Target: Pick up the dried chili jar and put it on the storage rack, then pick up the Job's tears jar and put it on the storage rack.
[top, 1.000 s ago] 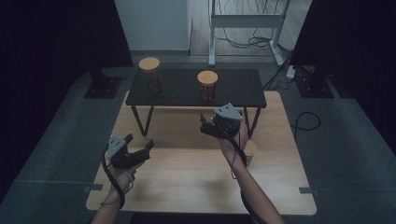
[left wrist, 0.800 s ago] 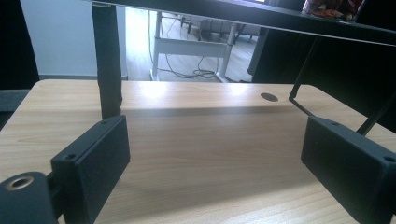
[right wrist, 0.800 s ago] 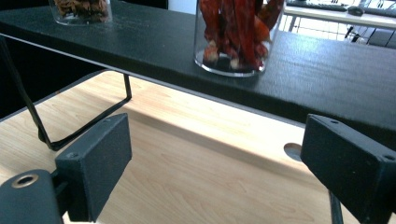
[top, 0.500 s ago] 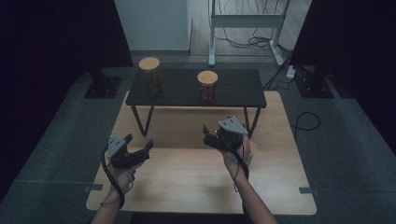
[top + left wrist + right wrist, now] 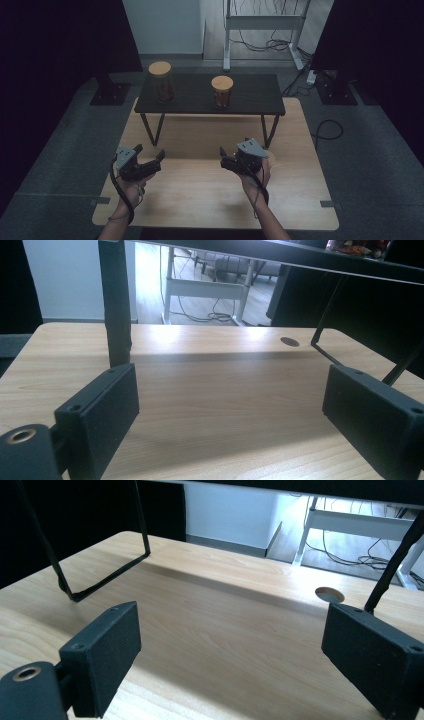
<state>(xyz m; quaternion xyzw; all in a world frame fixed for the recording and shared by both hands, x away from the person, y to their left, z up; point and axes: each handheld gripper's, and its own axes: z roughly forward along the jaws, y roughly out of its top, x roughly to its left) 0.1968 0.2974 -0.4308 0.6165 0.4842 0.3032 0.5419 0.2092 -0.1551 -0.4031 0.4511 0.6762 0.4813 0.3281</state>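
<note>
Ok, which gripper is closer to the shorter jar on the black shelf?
Right. The right gripper sits over the wooden table, almost straight in front of the shorter jar; the left gripper is farther off, more in line with the taller jar.

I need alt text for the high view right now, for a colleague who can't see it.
Two hand-held claws hover open and empty over a wooden table, left claw and right claw. Beyond them, a low black shelf carries a tall jar and a shorter jar, both wooden-lidded.
</note>
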